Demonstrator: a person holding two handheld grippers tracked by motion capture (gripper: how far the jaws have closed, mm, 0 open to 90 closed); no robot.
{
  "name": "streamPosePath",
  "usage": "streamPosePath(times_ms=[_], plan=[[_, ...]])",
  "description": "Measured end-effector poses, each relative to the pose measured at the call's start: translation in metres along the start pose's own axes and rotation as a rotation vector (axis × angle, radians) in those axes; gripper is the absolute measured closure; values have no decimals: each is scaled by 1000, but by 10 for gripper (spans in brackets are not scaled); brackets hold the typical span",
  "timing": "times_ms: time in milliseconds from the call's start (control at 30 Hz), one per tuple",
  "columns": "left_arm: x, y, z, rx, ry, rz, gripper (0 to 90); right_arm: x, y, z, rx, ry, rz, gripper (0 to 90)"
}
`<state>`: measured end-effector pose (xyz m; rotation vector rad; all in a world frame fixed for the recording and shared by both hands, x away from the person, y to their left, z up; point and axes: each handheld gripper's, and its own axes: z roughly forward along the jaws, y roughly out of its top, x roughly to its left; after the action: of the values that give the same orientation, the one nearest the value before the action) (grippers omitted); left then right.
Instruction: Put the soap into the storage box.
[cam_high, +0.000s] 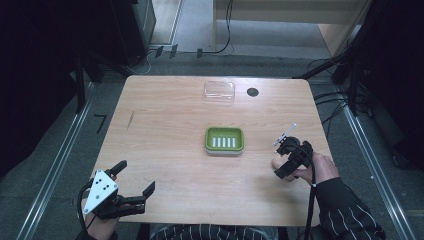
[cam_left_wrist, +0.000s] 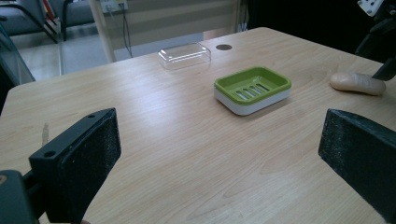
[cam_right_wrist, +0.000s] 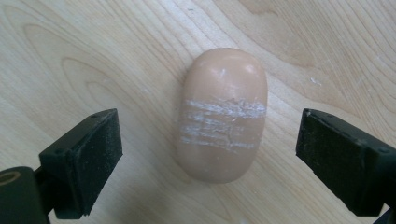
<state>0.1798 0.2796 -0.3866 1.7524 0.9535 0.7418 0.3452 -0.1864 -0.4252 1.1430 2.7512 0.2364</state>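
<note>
Over the desk's (cam_high: 165, 165) right side, the right gripper (cam_right_wrist: 208, 154) hangs wide open and empty above the soap (cam_right_wrist: 223, 114), which lies flat; smooth and rounded, it might squirt free if pinched off-centre

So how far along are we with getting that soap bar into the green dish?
Early stage. Done: the clear lid lies off at the table's far edge, so the green soap dish stands open and empty. In hand: the right gripper hangs open over the soap bar, not gripping. Left: grasp, carry, place. The left gripper waits open.
</note>
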Motion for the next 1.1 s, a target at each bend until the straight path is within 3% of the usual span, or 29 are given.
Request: streamPosePath(times_ms=[733,1100], plan=[[-3,0,-4,-4,15,-5,0,-22,9,31,97,60,36,77],[-3,-1,-5,-4,22,-9,0,-21,15,40,124,59,34,124]])
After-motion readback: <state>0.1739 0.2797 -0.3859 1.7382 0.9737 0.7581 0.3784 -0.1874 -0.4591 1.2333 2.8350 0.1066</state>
